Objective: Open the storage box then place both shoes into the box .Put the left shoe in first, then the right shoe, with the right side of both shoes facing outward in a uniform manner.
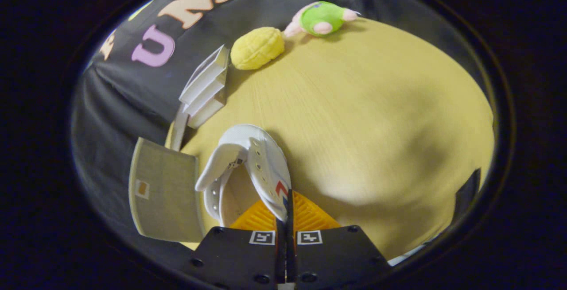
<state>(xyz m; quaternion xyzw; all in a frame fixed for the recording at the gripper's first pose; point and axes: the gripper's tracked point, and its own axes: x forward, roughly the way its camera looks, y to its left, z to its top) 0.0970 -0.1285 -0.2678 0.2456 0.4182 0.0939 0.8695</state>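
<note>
My gripper (285, 208) is shut on the side wall of a white shoe (252, 161) with a red and blue mark near the fingers. The shoe hangs from the fingers with its toe pointing away, above the wooden table (376, 117). Its tongue stands out to the left and its opening faces me. To the left of the shoe stands the storage box (163, 190), a grey-beige panel with a small label. Whether the box's door is open cannot be told from here.
A white stepped stand (206, 88) sits at the table's far left edge, beyond the box. A yellow plush (257, 47) and a green and pink plush toy (322, 17) lie at the far edge. Black cloth walls surround the table.
</note>
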